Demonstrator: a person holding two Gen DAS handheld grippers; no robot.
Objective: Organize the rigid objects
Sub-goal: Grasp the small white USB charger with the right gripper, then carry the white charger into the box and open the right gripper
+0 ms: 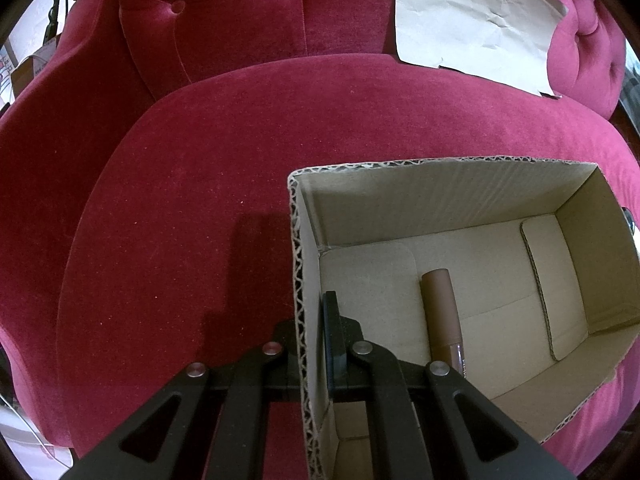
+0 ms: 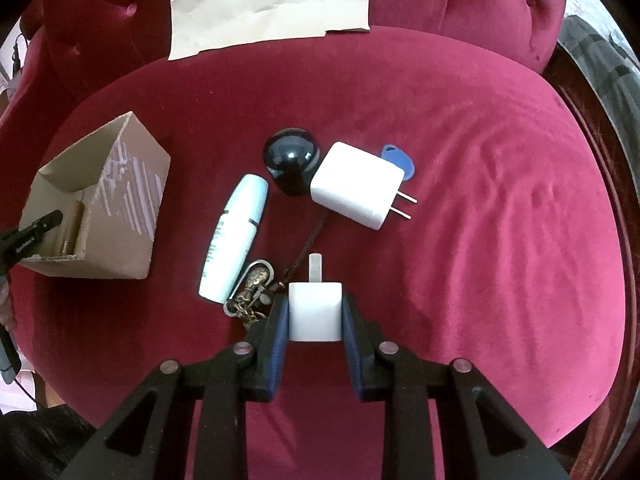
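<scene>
My left gripper [image 1: 311, 320] is shut on the left wall of an open cardboard box [image 1: 440, 200] that stands on the red velvet seat. A brown cosmetic tube [image 1: 442, 312] lies on the box floor. In the right wrist view, my right gripper [image 2: 316, 306] is shut on a small white plug adapter [image 2: 315, 320], its prong pointing away from me. Beyond it lie a larger white charger [image 2: 356, 184], a blue key fob [image 2: 398, 160], a shiny black ball [image 2: 290, 160], a pale blue tube [image 2: 234, 236] and a metal keychain [image 2: 252, 292]. The box [image 2: 120, 216] stands at the left.
A creased sheet of brown paper [image 2: 268, 0] leans on the tufted backrest. The red seat cushion [image 2: 500, 220] stretches to the right of the objects. A dark wooden frame edge [image 2: 600, 160] runs along the far right.
</scene>
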